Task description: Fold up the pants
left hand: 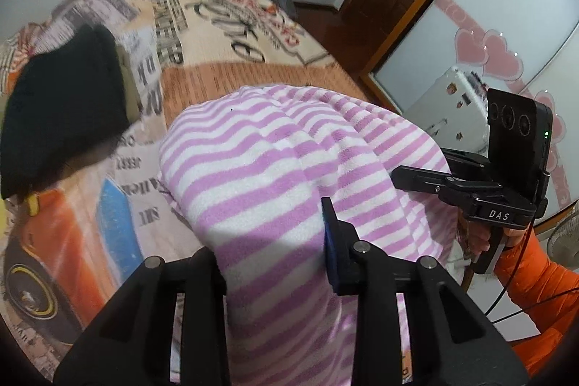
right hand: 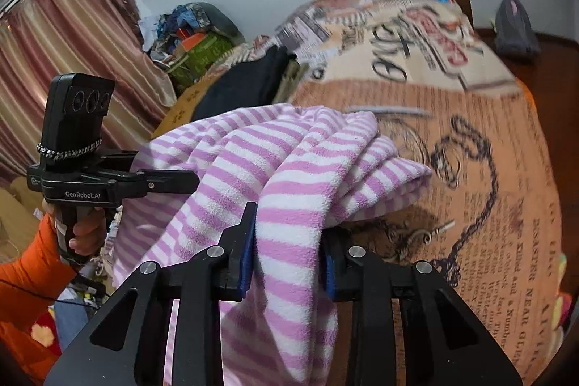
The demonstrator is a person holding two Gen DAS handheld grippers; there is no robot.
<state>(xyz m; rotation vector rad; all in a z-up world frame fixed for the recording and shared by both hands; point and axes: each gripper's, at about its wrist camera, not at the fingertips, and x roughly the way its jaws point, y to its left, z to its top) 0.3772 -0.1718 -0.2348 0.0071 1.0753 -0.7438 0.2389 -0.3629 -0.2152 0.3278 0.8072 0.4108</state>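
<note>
The pink-and-white striped fleece pants (left hand: 275, 169) are bunched and lifted over the printed bedspread (left hand: 231, 35). My left gripper (left hand: 275, 255) is shut on a fold of the pants; its left finger is hidden under the cloth. My right gripper (right hand: 289, 248) is shut on another fold of the pants (right hand: 289, 169), blue pads pressed on both sides. Each gripper shows in the other's view: the right one (left hand: 427, 179) at the pants' right edge, the left one (right hand: 173, 183) at their left edge.
A black folded garment (left hand: 65, 111) lies on the bed at the left, also in the right wrist view (right hand: 249, 78). A wardrobe with pink hearts (left hand: 488, 56) stands to the right. Curtains (right hand: 72, 42) and a cluttered pile (right hand: 191, 35) are beyond the bed.
</note>
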